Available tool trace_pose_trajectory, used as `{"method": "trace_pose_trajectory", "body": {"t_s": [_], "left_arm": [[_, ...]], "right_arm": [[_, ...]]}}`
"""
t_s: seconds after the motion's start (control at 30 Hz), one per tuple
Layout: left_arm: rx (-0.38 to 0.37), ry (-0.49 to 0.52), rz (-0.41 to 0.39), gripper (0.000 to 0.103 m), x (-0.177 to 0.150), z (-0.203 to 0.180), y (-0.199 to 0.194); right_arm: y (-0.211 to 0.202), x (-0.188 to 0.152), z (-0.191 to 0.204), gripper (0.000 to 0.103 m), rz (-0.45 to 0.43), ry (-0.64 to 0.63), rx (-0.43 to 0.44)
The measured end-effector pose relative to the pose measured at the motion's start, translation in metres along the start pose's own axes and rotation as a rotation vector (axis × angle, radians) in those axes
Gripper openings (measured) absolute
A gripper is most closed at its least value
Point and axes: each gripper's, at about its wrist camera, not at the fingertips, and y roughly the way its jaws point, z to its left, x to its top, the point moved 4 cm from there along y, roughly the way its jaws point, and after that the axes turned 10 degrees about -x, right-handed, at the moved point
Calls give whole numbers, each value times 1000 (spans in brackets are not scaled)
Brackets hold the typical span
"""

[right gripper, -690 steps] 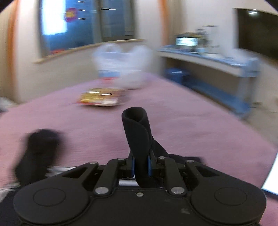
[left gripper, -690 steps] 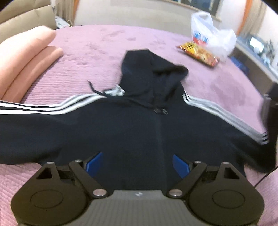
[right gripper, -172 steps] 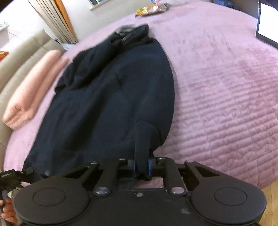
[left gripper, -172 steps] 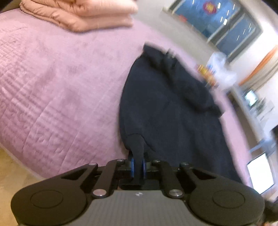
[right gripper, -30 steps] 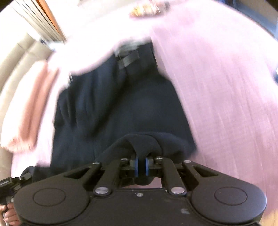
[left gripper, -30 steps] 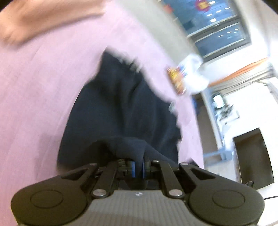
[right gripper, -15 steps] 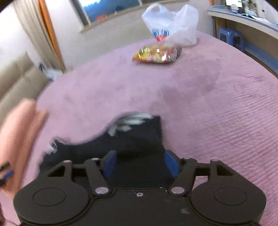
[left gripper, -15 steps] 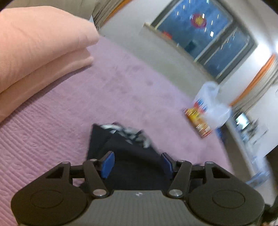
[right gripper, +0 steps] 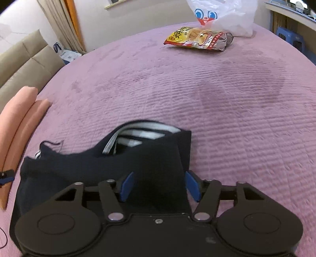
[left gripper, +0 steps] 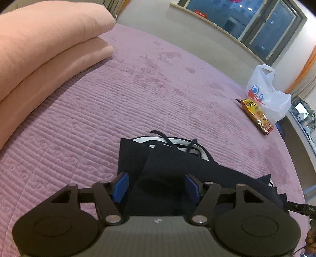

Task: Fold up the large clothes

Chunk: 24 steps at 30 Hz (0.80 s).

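Observation:
The dark navy hoodie (left gripper: 177, 168) lies folded on the purple bedspread (left gripper: 138, 89), with white stripes and a drawstring showing at its far edge. My left gripper (left gripper: 156, 185) hovers over the near fold. Its jaws are opening, and the blue pads stand apart on either side of the cloth without pressing it. In the right wrist view the hoodie (right gripper: 150, 158) shows its other end, white stripes peeking from the fold. My right gripper (right gripper: 159, 186) is open just above that fabric, and its pads are clear of it.
A folded pink blanket (left gripper: 39, 39) lies along the left side of the bed. A yellow snack packet (right gripper: 197, 38) and a white plastic bag (right gripper: 223, 15) sit at the far side. The bedspread (right gripper: 217, 98) stretches bare beyond the hoodie.
Both grippers were shut on the hoodie's edge a second ago. They carried it forward over the garment, then opened and let it go. The folded layer now rests on the bed.

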Motion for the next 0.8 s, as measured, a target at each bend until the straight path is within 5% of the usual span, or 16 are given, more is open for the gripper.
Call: {"method": "trace_pose_trajectory", "body": {"t_s": [0.17, 0.3, 0.33, 0.37, 0.4, 0.43, 0.5, 0.6, 0.8], "left_arm": [[-34, 12, 55, 72, 7, 13, 23], [-170, -76, 111, 68, 10, 20, 50], [-192, -84, 120, 59, 10, 20, 55], [-196, -66, 127, 38, 10, 17, 59], [-171, -32, 120, 26, 10, 13, 60], [-143, 8, 107, 14, 8, 9, 59], [-129, 63, 58, 12, 4, 0, 51], [-105, 119, -16, 12, -2, -16, 28], [-203, 104, -188, 12, 17, -41, -26]], "right_arm": [[23, 2, -2, 74, 79, 36, 19], [28, 2, 7, 76, 82, 16, 6], [29, 2, 11, 77, 78, 4, -4], [28, 1, 16, 77, 71, -13, -13], [25, 0, 21, 70, 46, -40, -30], [22, -2, 26, 51, 17, -75, -54], [12, -7, 34, 22, -34, -145, -104], [-10, -17, 39, 13, -120, -186, -145], [-80, -7, 58, 11, -336, -239, -177]]}}
